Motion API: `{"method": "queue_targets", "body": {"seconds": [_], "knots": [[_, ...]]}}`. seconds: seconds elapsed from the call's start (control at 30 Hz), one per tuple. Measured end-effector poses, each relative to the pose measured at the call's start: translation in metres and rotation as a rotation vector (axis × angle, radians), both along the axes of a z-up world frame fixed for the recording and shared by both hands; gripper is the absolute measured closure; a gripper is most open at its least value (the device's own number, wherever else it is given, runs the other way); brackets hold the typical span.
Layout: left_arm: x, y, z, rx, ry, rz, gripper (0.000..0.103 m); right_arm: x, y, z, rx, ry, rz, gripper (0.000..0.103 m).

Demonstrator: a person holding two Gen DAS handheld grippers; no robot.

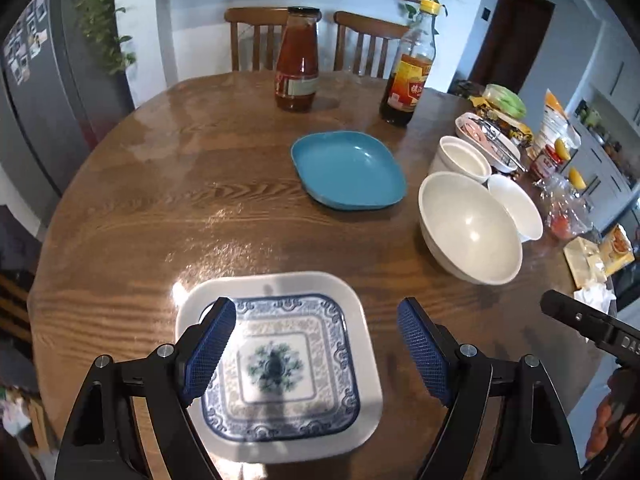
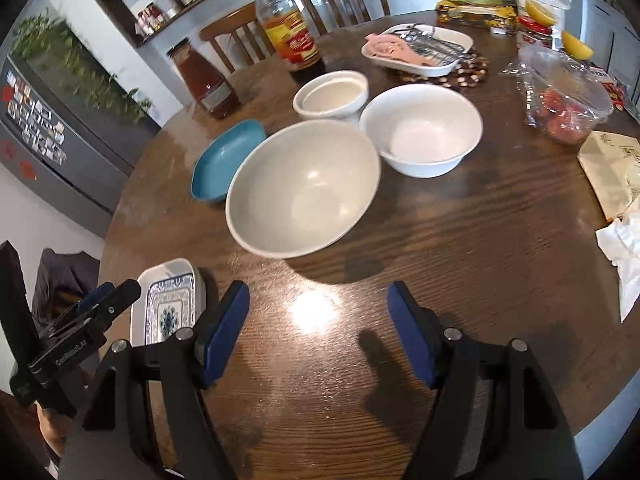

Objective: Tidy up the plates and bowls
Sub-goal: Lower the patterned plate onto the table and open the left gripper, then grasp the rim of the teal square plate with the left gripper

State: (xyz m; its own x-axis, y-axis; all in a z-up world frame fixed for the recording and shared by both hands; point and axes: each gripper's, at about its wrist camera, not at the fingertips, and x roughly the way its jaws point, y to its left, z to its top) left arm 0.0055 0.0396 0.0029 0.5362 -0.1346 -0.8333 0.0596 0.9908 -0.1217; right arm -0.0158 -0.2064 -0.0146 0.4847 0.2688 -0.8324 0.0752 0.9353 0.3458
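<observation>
Kitchen shelves and two chairs stand behind a round wooden table (image 1: pixel 160 200). The left gripper (image 1: pixel 316 344) hangs with its fingers spread and empty over a patterned plate (image 1: pixel 276 364), which lies flat on the table below and between the pads, touched by neither. Ahead of those fingers sits a blue plate (image 1: pixel 348 170), and to their right a big bowl (image 1: pixel 468 228), a white bowl (image 1: pixel 516 206) and a ramekin (image 1: pixel 460 158) cluster close together. The right gripper (image 2: pixel 318 336) is also released, with only bare wood between its fingers; the big bowl (image 2: pixel 304 188) lies just ahead of them, and the patterned plate (image 2: pixel 168 300) lies beside its left finger.
</observation>
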Motion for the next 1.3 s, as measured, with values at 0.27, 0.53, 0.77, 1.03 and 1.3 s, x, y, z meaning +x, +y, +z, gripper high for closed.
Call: {"method": "queue_targets", "body": {"seconds": [0.27, 0.53, 0.77, 1.03, 1.3], "knots": [[0.052, 0.011, -0.004, 0.015, 0.016, 0.068, 0.02, 0.023, 0.019, 0.016, 0.05, -0.053, 0.118, 0.03], [0.133, -0.001, -0.041, 0.065, 0.116, 0.102, 0.02, 0.105, 0.061, 0.041, 0.001, -0.141, 0.249, 0.031], [0.155, -0.009, -0.064, 0.095, 0.165, 0.101, 0.031, 0.208, 0.097, -0.001, -0.199, -0.034, 0.323, 0.039], [0.161, -0.012, -0.079, 0.072, 0.167, 0.06, 0.063, 0.256, 0.111, -0.059, -0.323, 0.102, 0.378, 0.062], [0.167, -0.009, -0.077, 0.014, 0.161, 0.037, 0.094, 0.251, 0.118, -0.056, -0.41, 0.074, 0.433, 0.097]]}}
